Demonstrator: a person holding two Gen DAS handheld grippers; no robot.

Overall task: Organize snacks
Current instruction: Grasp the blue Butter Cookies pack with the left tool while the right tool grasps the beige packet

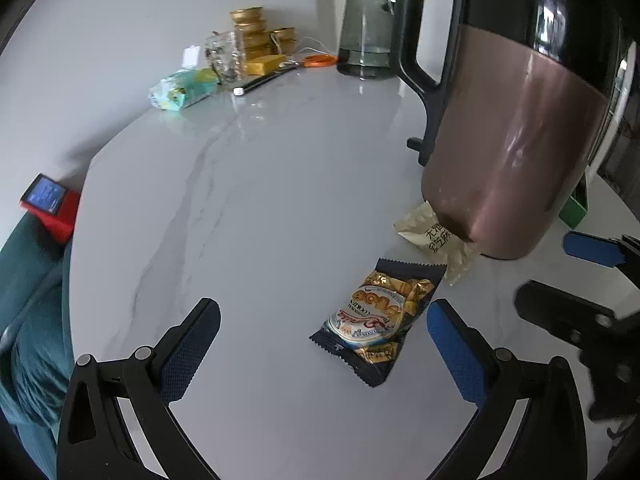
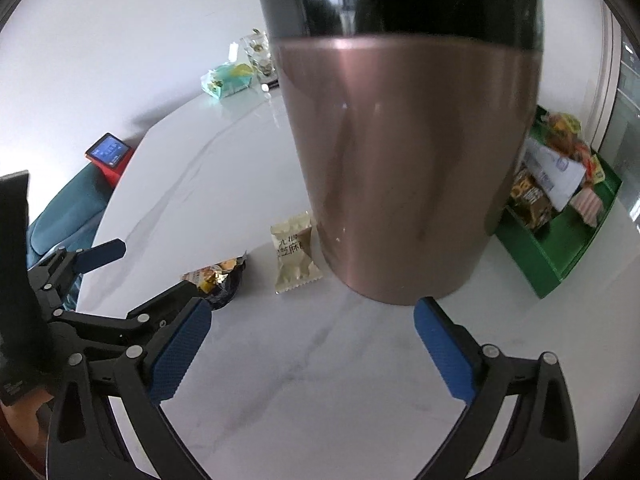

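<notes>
Both grippers hang over a white marbled worktop (image 1: 248,208) with their jaws spread wide and nothing between them. The left gripper (image 1: 324,344) has a dark cookie packet (image 1: 376,320) lying flat on the worktop just ahead of its right finger, closer to that finger than to the left one and touching neither. Beyond the packet, farther out from the left jaws, a cream sweet wrapper (image 1: 436,240) with printed characters lies against the base of a tall copper-and-black kettle (image 1: 516,128), which partly covers it in this view. The right gripper (image 2: 312,340) points straight at that kettle, whose body fills the space ahead of its jaws; the cream wrapper sits ahead and slightly left of the jaw opening, and the cookie packet lies just past the tip of the left finger (image 2: 180,348), partly hidden behind it. To the right of the right jaws, beyond the kettle, a green tray (image 2: 556,256) holds several wrapped snacks (image 2: 556,172). Far ahead of the left jaws, at the back edge of the worktop, stand a glass jug (image 1: 366,28), a stack of gold tins (image 1: 250,32) and a green tissue pack (image 1: 184,88)
</notes>
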